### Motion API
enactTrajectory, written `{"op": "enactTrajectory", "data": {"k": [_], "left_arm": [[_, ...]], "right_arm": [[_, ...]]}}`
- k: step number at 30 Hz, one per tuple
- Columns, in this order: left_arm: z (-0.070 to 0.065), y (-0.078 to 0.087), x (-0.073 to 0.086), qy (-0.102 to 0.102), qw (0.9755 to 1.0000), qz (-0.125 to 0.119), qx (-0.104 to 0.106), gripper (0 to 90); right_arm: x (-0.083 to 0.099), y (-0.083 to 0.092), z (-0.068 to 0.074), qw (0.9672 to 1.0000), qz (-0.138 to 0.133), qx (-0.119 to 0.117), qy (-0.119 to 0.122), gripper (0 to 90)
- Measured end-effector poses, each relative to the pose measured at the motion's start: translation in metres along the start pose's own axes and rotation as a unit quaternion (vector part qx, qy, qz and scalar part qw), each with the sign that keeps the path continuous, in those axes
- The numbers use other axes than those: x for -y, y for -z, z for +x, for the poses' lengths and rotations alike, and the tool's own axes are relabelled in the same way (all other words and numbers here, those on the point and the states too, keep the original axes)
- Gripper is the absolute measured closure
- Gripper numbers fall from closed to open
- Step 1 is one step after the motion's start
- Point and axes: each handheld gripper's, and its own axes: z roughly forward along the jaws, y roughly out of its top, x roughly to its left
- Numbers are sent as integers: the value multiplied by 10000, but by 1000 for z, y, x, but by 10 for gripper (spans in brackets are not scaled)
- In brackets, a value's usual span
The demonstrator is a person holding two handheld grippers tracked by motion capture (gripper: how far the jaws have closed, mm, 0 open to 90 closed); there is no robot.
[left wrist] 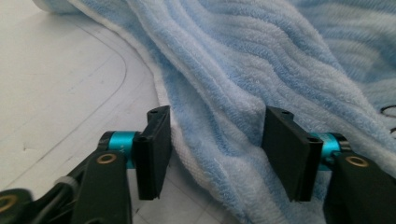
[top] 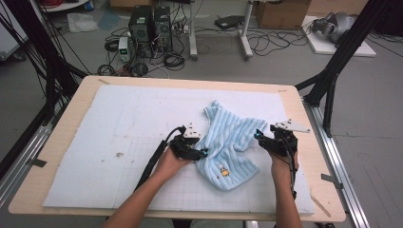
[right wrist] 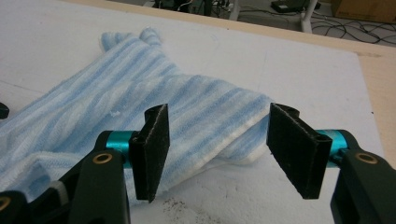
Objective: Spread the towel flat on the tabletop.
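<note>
A light blue striped towel [top: 228,142] lies crumpled on the white mat [top: 119,123], right of the middle, with a small orange picture near its front end. My left gripper [top: 202,153] is at the towel's left edge. In the left gripper view its jaws [left wrist: 217,154] stand apart with a raised fold of the towel [left wrist: 233,70] between them; I see no pinch. My right gripper [top: 259,135] is at the towel's right corner. The right gripper view has that gripper [right wrist: 217,149] open just above the corner of the towel [right wrist: 140,107].
The mat covers a wooden table [top: 190,81] whose bare rim shows all round. A few dark specks [top: 119,154] lie on the mat's left half. Black frame posts [top: 332,71] stand beside the table, and computers [top: 149,26] and cables sit on the floor beyond.
</note>
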Motion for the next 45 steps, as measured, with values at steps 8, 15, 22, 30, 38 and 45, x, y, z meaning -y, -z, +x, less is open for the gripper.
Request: {"op": "enactTrajectory", "data": {"k": [8, 15, 22, 30, 38, 45], "left_arm": [[15, 13, 2, 365, 9983, -276, 370, 841], [53, 59, 14, 712, 9944, -783, 37, 840], [89, 103, 45, 1088, 9873, -1113, -303, 840], [103, 130, 60, 1163, 9823, -1396, -452, 840], [107, 136, 62, 1198, 9795, -1539, -503, 838], [104, 130, 60, 1243, 9782, -1595, -482, 837]], "right_arm": [[-1, -4, 10, 9999, 19, -134, 54, 390], [-3, -7, 25, 9995, -31, -298, 140, 390], [-5, -15, 42, 9979, -37, -554, 327, 409], [-5, -25, 54, 9967, 2, -762, 274, 411], [-3, -37, 83, 9795, 112, -1941, 533, 466], [2, -74, 148, 9460, 606, -3027, 988, 561]]}}
